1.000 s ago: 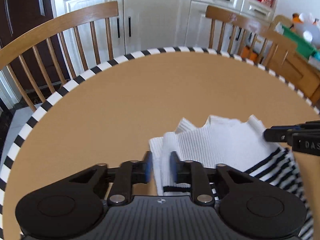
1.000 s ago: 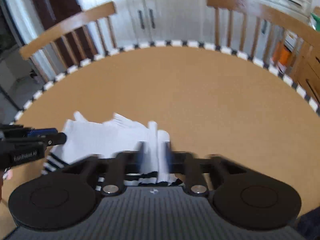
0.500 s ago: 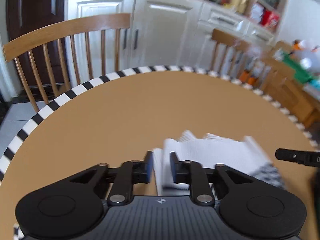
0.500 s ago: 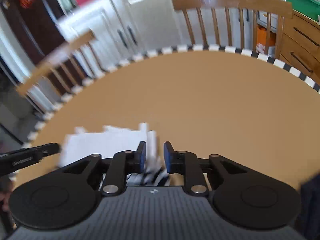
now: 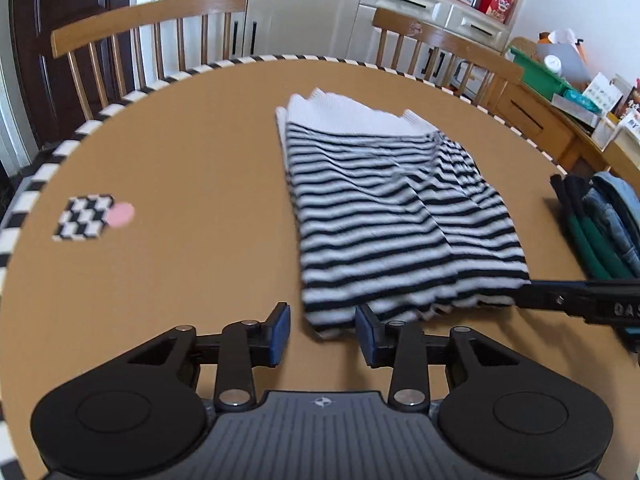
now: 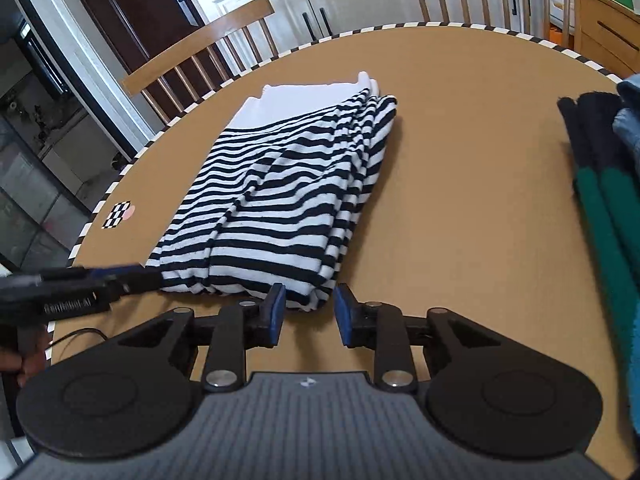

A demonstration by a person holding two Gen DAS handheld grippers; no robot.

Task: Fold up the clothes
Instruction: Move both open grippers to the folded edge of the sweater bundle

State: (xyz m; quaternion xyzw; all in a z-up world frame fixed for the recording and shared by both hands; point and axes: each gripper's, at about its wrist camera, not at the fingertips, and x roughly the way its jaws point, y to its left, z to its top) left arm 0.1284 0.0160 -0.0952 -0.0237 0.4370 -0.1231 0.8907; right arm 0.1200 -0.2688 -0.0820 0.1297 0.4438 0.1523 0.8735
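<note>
The striped garment [image 5: 392, 208] is lying folded flat on the round desk [image 5: 180, 168], its white band pointing toward the far edge and its near hem sitting just ahead of both grippers. The left gripper [image 5: 322, 330] is hovering low at the hem's left corner with its blue pads spread apart, released, the cloth's corner lying just between and ahead of them without being pinched. The right gripper [image 6: 308, 312] is doing the same at the hem's right corner, its jaws standing apart and holding nothing, levelled forward along the desk. Each gripper is showing in the other's view as a dark bar reaching the hem from the side. A stack of folded clothes [image 6: 600, 184] is resting near the desk's right edge, well apart from the striped piece, and a checkered marker [image 5: 86, 218] is lying near the left edge.
</note>
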